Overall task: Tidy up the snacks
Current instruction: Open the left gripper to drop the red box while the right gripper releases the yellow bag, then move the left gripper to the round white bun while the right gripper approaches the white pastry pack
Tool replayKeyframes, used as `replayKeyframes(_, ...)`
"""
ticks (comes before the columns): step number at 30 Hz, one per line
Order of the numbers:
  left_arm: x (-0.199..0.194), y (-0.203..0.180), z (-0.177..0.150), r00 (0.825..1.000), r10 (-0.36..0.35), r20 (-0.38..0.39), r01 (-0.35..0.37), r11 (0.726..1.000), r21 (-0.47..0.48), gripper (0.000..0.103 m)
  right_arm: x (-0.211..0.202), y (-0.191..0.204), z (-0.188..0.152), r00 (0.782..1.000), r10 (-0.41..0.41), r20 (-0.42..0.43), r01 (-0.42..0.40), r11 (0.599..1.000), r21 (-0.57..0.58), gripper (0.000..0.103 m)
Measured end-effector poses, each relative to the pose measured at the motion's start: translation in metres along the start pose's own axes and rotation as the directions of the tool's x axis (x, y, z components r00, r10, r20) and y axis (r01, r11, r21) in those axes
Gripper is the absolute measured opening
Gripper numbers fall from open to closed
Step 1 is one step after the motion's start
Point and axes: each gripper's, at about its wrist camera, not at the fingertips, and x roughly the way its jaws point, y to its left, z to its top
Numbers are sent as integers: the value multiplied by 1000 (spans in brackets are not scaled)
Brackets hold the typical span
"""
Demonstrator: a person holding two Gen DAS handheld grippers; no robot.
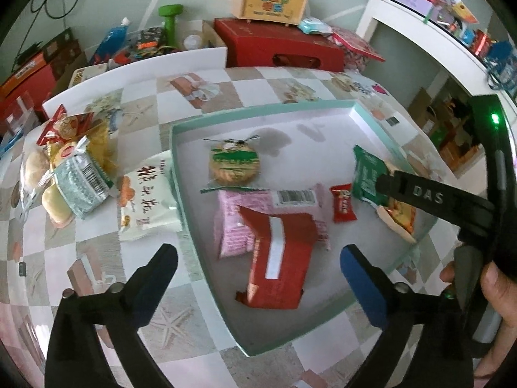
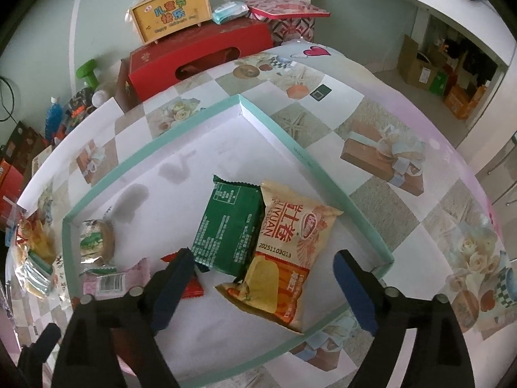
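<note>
A white tray with a teal rim (image 1: 181, 174) lies on the checkered tablecloth. Inside it are a round biscuit pack (image 1: 234, 163), a pink pack (image 1: 236, 223) with a red pack (image 1: 281, 258) lying partly on it, a small red candy (image 1: 343, 207), a green pack (image 1: 366, 174) and a cream-orange pack (image 1: 400, 216). My left gripper (image 1: 258, 253) hangs open above the red pack, touching nothing. My right gripper (image 2: 263, 257) stands open over the green pack (image 2: 229, 226) and the cream-orange pack (image 2: 284, 258), which lie side by side, overlapping.
Left of the tray lie a white pack with black characters (image 1: 145, 200) and a pile of loose snacks (image 1: 71, 168). Behind the table stand a red box (image 1: 284, 48), a yellow handled box (image 1: 271, 0) and a green dumbbell (image 1: 169, 22). A white shelf (image 1: 420, 26) is at right.
</note>
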Motion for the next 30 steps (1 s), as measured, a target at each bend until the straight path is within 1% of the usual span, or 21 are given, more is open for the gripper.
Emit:
replayKeyframes(1, 1, 2, 0, 1000, 8, -1, -8, 1000, -7, 102, 0, 0, 0, 1000, -2, 1, 2, 1000, -1, 92)
replayKeyframes(4, 2, 6, 0, 1000, 16, -4, -16, 1000, -20, 103, 1, 0, 0, 1000, -10, 5, 10, 1000, -5, 103)
replayKeyframes(9, -1, 17, 2, 999, 42, 23, -40, 996, -82, 103, -3, 2, 0, 1000, -16, 19, 16, 1000, -13, 103)
replayKeyframes(13, -5, 33, 5, 997, 67, 46, -59, 986, -154, 103, -7, 7, 0, 999, -12, 30, 13, 1000, -28, 103)
replayKeyframes(16, -8, 42, 6, 995, 82, 56, -71, 981, -180, 103, -13, 14, -1, 999, -4, 45, 6, 999, -45, 103)
replayKeyframes(24, -19, 71, 12, 990, 121, 68, -102, 967, -232, 103, -27, 44, -7, 996, 44, 73, -35, 992, -117, 103)
replayKeyframes(27, -25, 89, 14, 989, 129, 73, -104, 956, -274, 103, -32, 57, -10, 995, 62, 83, -50, 988, -146, 103)
replayKeyframes(30, -31, 107, 13, 987, 150, 63, -124, 943, -310, 103, -35, 69, -14, 993, 72, 91, -56, 983, -174, 103)
